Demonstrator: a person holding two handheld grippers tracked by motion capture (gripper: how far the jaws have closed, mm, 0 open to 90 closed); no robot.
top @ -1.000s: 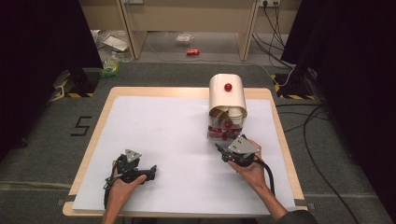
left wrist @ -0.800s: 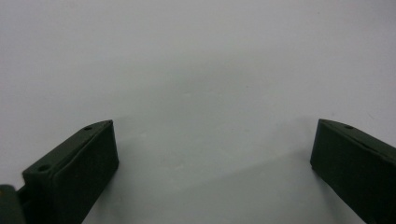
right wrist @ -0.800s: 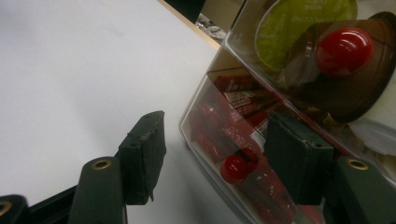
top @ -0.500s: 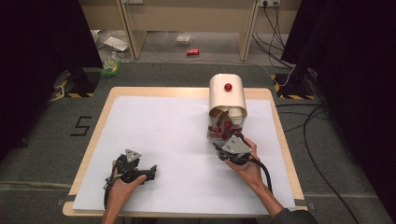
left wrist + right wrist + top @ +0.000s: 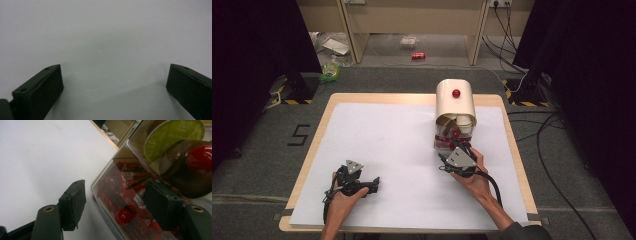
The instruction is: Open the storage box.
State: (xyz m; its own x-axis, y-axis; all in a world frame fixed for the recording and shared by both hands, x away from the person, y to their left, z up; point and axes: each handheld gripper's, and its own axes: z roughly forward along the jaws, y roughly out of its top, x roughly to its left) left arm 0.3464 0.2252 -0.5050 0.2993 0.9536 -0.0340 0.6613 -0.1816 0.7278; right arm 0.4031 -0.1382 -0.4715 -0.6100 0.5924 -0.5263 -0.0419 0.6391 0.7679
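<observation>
A cream, round-topped dispenser point(image 5: 455, 107) with a red knob point(image 5: 456, 93) stands at the back right of the white sheet point(image 5: 387, 145). At its base is a clear drawer point(image 5: 110, 192) full of red packets, with a small red knob point(image 5: 123, 217) on its front. My right gripper point(image 5: 455, 148) point(image 5: 115, 183) is at this drawer. Its jaws have just been opening and stand apart, with the drawer knob between them and untouched. Above the drawer I see a green-lidded capsule point(image 5: 172, 137) and a tinted flap. My left gripper point(image 5: 374, 184) point(image 5: 113, 72) rests open over the sheet at the front left, holding nothing.
The wooden table edge point(image 5: 312, 150) frames the sheet. Beyond the table, on the floor, lie a red can point(image 5: 418, 55), some litter point(image 5: 331, 70) and cables point(image 5: 537, 135) at the right.
My right gripper has edged slightly left and closer to the drawer front. The left gripper has stayed put.
</observation>
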